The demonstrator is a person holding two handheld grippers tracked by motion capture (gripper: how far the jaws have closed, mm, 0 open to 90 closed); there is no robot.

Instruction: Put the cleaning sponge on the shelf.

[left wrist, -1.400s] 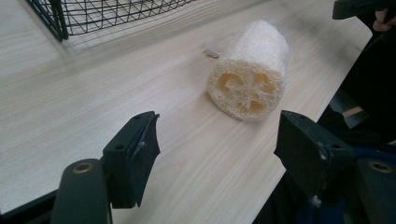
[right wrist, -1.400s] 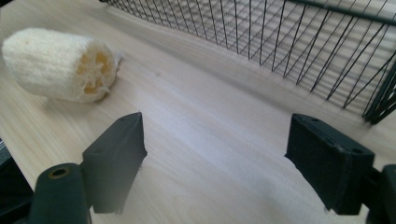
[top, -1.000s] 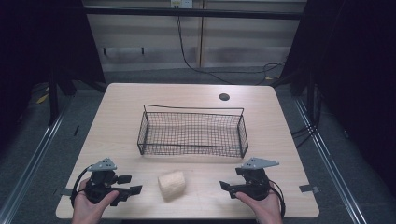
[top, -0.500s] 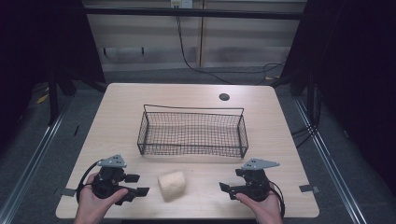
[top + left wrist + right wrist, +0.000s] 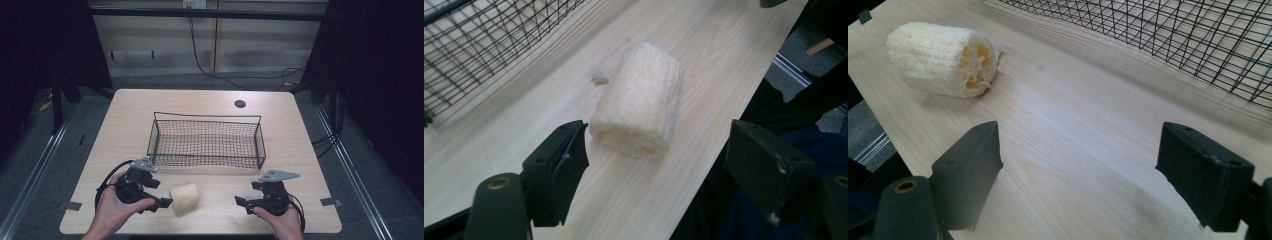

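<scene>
The desk (image 5: 125, 120) is pale wood-grain board, smooth with a soft sheen. The loofah (image 5: 184, 199) near its front edge looks like coarse, fibrous cream sponge, rough and matt, with open pores at its cut end. The basket (image 5: 260, 145) is thin black wire mesh, slightly glossy. The fingers (image 5: 561, 165) of both grippers look like matt black plastic, smooth, with scuffed edges.

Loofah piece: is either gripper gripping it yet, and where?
No. The loofah piece lies free on the table; the left gripper, jaws just opening, nears one end; the right gripper is open.
</scene>
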